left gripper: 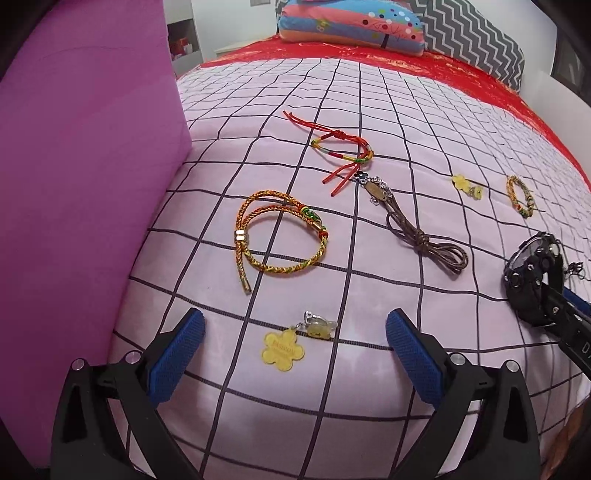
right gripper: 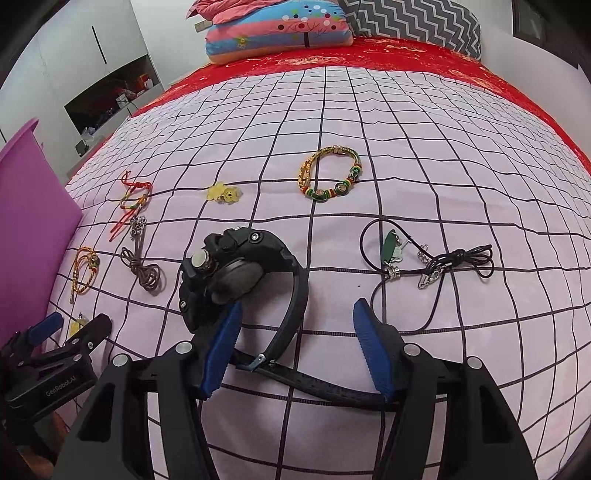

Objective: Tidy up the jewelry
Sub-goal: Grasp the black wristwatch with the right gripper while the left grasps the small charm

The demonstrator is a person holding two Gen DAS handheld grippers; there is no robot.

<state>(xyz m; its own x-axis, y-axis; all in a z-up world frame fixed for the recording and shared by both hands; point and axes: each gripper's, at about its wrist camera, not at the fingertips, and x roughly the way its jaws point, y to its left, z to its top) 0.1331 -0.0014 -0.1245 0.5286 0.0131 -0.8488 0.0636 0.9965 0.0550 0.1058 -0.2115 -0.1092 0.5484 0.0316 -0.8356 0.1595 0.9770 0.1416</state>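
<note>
A chunky black watch (right gripper: 236, 273) with a rubbery strap is seen between the spread pads of the right claw (right gripper: 295, 350), ungripped, on the gridded bed cover (right gripper: 406, 110). Only the right wrist view shows a black cord necklace (right gripper: 436, 258) ahead and to the right. In the left wrist view, a glossy yellow flower charm (left gripper: 282, 349) lies between the open left claw (left gripper: 295, 354), a braided bracelet (left gripper: 280, 236) lies beyond, and a purple box (left gripper: 85, 166) stands at the left. Both claws are angled steeply downward.

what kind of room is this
Most likely a bedroom: the jewelry lies spread on a bed with a pink checked sheet over a red cover, and pillows are stacked at the far end.
</note>
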